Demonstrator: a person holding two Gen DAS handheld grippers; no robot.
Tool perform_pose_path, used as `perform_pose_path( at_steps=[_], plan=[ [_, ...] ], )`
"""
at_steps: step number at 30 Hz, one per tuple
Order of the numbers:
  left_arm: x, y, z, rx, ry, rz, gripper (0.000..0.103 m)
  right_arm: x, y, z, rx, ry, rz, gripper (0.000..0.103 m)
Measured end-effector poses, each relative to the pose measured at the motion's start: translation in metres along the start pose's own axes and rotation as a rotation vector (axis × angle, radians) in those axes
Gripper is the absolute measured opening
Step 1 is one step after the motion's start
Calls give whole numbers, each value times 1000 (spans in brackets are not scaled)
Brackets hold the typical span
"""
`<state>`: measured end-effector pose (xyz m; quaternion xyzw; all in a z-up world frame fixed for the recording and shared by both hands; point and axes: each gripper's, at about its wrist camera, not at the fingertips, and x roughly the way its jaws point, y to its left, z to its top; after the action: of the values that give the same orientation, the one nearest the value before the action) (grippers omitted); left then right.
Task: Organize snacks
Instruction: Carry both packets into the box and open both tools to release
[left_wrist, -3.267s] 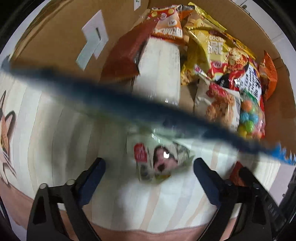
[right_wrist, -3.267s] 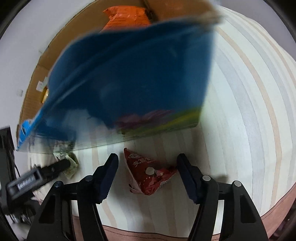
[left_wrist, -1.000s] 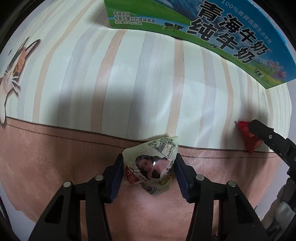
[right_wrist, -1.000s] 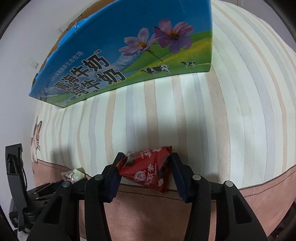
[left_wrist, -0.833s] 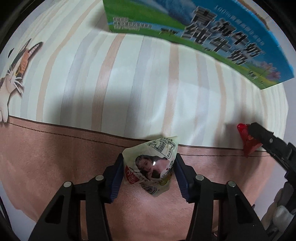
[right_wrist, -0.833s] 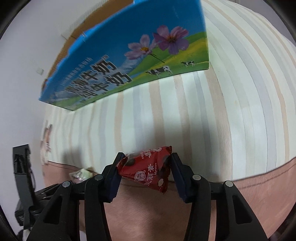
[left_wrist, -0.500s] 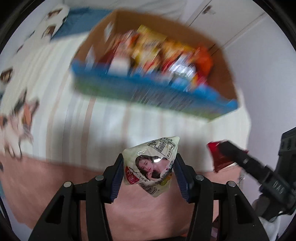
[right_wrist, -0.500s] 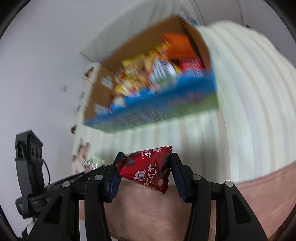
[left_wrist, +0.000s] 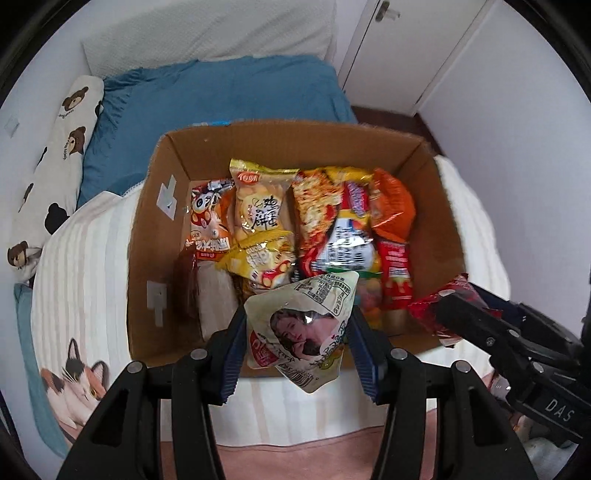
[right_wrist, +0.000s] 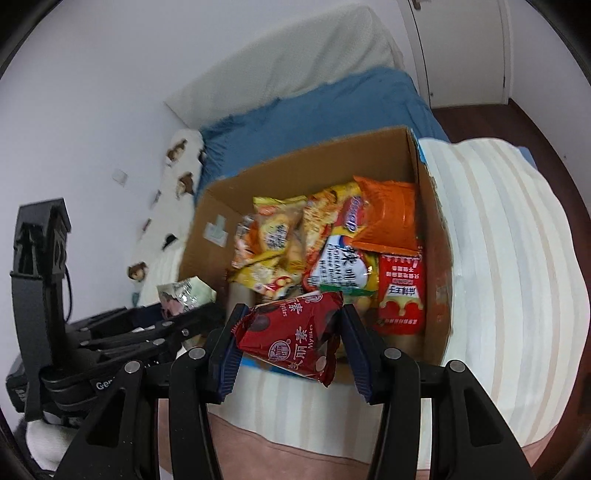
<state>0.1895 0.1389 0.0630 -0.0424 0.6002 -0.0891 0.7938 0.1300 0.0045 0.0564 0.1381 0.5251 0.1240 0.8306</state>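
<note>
Tools (left_wrist: 297, 341) now above snack box (left_wrist: 155, 229)

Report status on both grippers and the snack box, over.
Left gripper shut on pale green packet. Right gripper shut on red Mylikes packet. Both above near edge of cardboard box, already full of snacks. Nothing in the way.

- Both grippers now hang high above the bed, where a second ago they were low over the striped blanket (left_wrist: 92, 258).
- The cardboard box (left_wrist: 147, 236), earlier seen from its blue printed side, now shows its open top and the packed snacks inside.
- The pale packet (left_wrist: 301, 328) and the red packet (right_wrist: 291, 336) are lifted near the box's near edge.
</note>
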Motion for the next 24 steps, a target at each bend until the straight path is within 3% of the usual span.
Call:
perform_pose_path(
  at_steps=[7, 12, 14, 18, 20, 23, 24],
  plan=[
    [68, 10, 19, -8, 149, 50, 49, 54, -24, 9, 23, 154, -103, 53],
    [86, 12, 20, -6, 194, 56, 50, 69, -33, 6, 22, 204, -134, 53],
    [90, 13, 20, -12, 203, 58, 54, 72, -36, 6, 38, 220, -141, 55],
    [91, 16, 20, -25, 204, 76, 61, 71, -38, 6, 30, 230, -212, 82],
    [89, 17, 20, -22, 192, 81, 62, 69, -38, 7, 25, 232, -222, 87],
    [84, 18, 21, -13, 175, 104, 89, 69, -35, 6, 24, 239, -233, 92],
    [81, 19, 21, -10, 161, 110, 93, 69, -33, 7, 26, 239, -239, 93]
  ],
)
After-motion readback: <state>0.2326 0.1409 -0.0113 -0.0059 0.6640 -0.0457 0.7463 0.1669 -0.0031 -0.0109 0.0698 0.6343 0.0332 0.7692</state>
